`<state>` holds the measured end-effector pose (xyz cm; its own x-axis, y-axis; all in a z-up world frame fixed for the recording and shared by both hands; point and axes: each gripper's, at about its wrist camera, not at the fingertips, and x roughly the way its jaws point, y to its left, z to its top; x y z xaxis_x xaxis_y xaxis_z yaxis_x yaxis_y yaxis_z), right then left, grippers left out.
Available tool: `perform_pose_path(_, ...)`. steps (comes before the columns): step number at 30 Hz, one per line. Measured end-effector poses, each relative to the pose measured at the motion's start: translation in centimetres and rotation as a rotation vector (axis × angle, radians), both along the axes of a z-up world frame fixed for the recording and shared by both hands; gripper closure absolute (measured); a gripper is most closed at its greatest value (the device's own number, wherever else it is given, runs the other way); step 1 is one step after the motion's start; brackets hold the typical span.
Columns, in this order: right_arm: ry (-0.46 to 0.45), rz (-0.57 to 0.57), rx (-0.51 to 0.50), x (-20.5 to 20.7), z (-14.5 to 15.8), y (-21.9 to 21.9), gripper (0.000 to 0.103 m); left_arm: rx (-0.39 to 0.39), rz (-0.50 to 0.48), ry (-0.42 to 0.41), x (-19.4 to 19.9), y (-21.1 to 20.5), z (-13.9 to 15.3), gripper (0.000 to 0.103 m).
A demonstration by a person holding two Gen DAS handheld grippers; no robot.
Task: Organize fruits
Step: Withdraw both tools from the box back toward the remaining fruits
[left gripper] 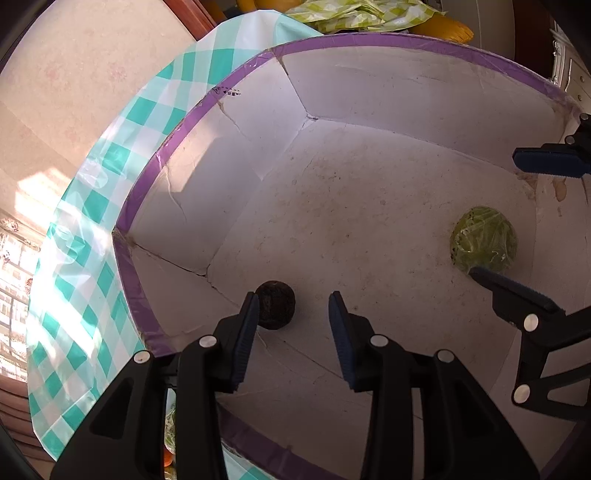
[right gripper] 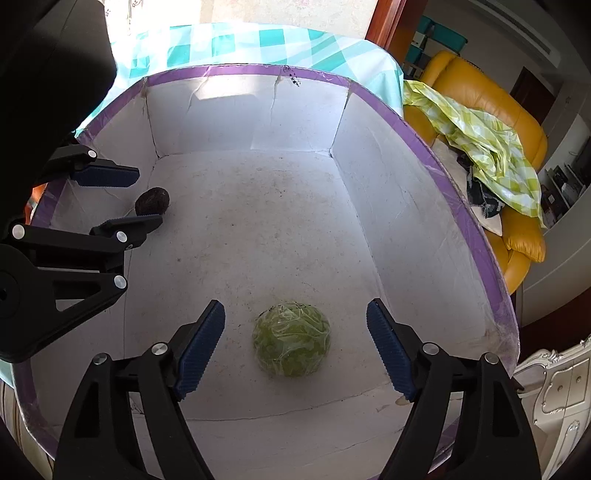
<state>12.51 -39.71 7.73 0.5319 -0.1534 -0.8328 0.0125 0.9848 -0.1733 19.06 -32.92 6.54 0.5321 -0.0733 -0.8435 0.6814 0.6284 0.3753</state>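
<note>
A white box with a purple rim (left gripper: 155, 162) (right gripper: 476, 229) lies on a teal checked tablecloth. A dark round fruit (left gripper: 277, 304) (right gripper: 152, 201) rests on the box floor, just beyond and between the fingertips of my open left gripper (left gripper: 293, 306) (right gripper: 122, 199), close to its left finger. A green plastic-wrapped fruit (left gripper: 483, 240) (right gripper: 291, 339) rests on the floor between the fingers of my open right gripper (right gripper: 295, 321) (left gripper: 513, 218), without touching them. Both grippers are empty and reach down inside the box.
The teal checked tablecloth (left gripper: 88, 266) (right gripper: 258, 44) covers the table around the box. A yellow sofa (right gripper: 480, 96) with a lime checked cloth (right gripper: 491, 144) (left gripper: 362, 14) stands beyond the box. A white cabinet (right gripper: 554, 384) stands at the near right.
</note>
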Motion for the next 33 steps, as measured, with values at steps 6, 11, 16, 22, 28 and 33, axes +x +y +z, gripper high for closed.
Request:
perform_pose_path(6, -0.062, -0.004, 0.004, -0.3, 0.5, -0.1, 0.016, -0.087, -0.017, 0.000, -0.7, 0.1, 0.5, 0.037)
perform_pose_path(11, -0.196, -0.044, -0.046, -1.5, 1.6, 0.0, 0.015, -0.179, 0.021, -0.095, -1.6, 1.1, 1.9, 0.023)
perform_pose_path(16, -0.332, -0.087, 0.004, -2.9, 3.7, -0.1, 0.014, -0.340, 0.107, -0.178, -2.1, 3.8, 4.6, 0.007)
perform_pose_path(22, -0.426, -0.050, -0.005, -4.3, 6.1, 3.0, 0.012, -0.495, 0.234, -0.325, -3.8, 8.1, 7.2, 0.006)
perform_pose_path(28, -0.476, -0.025, 0.016, -5.1, 7.0, 6.7, 0.012, -0.558, 0.319, -0.467, -6.3, 13.8, 8.3, 0.002)
perform_pose_path(33, -0.469, 0.024, 0.069, -5.5, 6.9, 10.1, 0.012, -0.591, 0.441, -0.457, -7.7, 19.4, 7.8, 0.002)
